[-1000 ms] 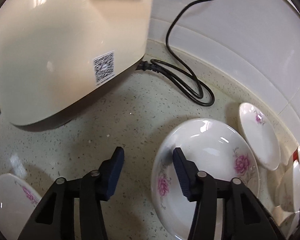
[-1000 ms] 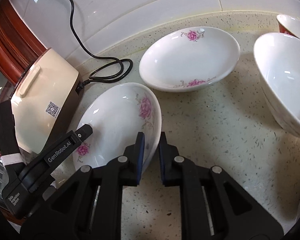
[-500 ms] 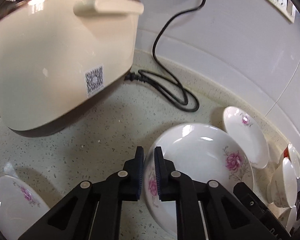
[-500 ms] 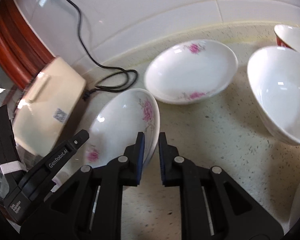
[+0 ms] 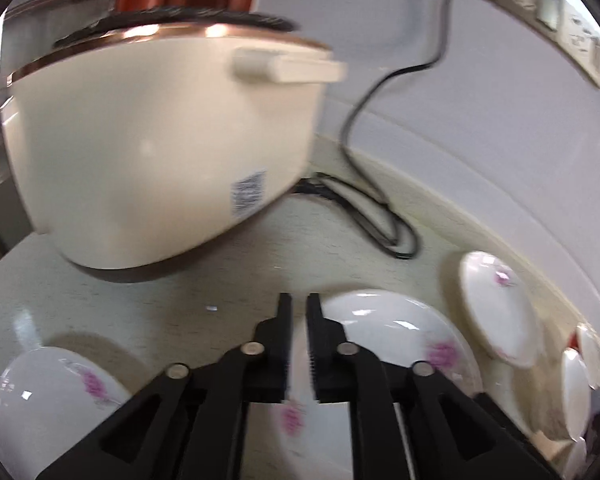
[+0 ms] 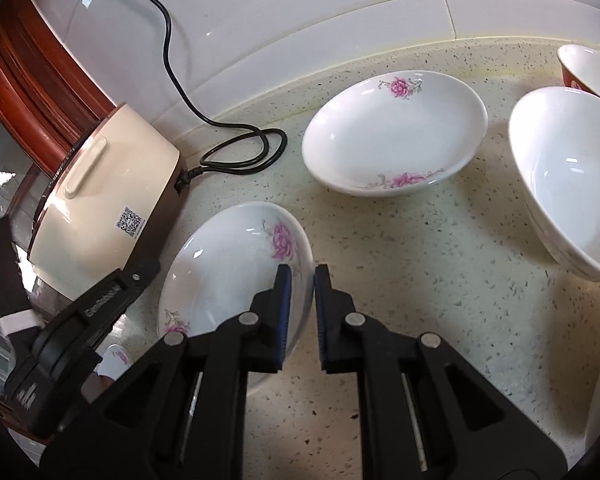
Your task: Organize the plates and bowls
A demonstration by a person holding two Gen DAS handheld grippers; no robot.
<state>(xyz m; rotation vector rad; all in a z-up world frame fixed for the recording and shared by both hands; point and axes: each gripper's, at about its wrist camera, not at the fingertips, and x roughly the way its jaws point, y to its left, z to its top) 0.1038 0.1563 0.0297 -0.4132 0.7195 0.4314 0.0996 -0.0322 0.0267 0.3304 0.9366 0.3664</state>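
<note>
The flowered plate (image 6: 236, 276) sits tilted over the speckled worktop (image 6: 420, 300), beside the cream cooker (image 6: 104, 204), held at two edges. The right gripper (image 6: 302, 280) has its jaws clenched on the plate's right rim; the left gripper (image 5: 298, 320) pinches the opposite rim — its view is blurred. Behind lies a second flowered plate (image 6: 394, 132); to the right a plain white bowl (image 6: 572, 176) — a black cord (image 6: 236, 152) coils by the wall.
</note>
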